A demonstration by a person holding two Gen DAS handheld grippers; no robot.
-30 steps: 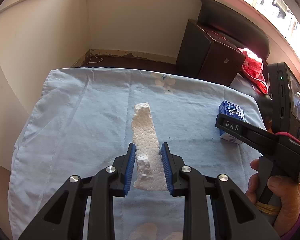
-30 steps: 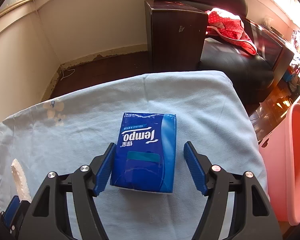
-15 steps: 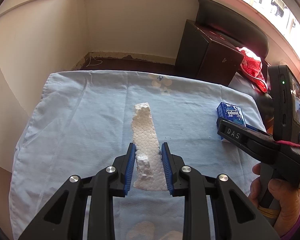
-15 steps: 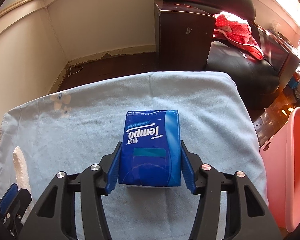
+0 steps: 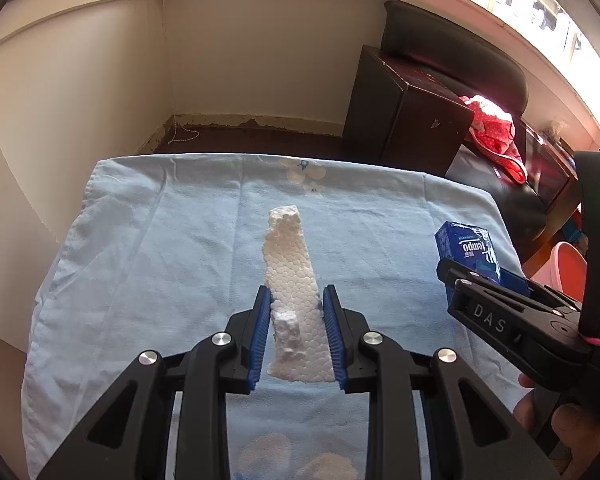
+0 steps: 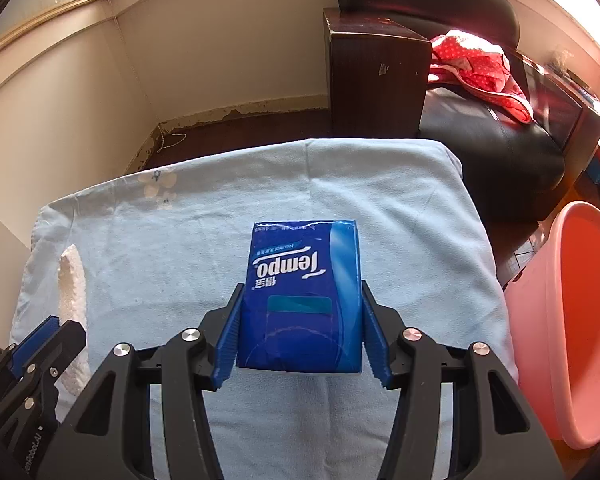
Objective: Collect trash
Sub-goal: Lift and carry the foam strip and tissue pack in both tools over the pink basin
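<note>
L wrist view only: person's hand point(image 5: 560, 428) at lower rt, on grip of rt gripper point(image 5: 474, 268). Rt wrist view only: pink tub point(image 6: 572, 320) beside table edge, far rt. Left to rt on light-blue cloth point(image 5: 160, 260): foam strip point(image 5: 290, 272) w/ near end between pads of L gripper point(image 5: 296, 332), jaws narrowly set and clamped on it, far end sticking out fwd. Then blue Tempo tissue pack point(image 6: 304, 292), squeezed on both sides by rt gripper point(image 6: 300, 332), jaws abt half open, pack filling the gap. Dark cabinet point(image 6: 376, 80) behind table.
</note>
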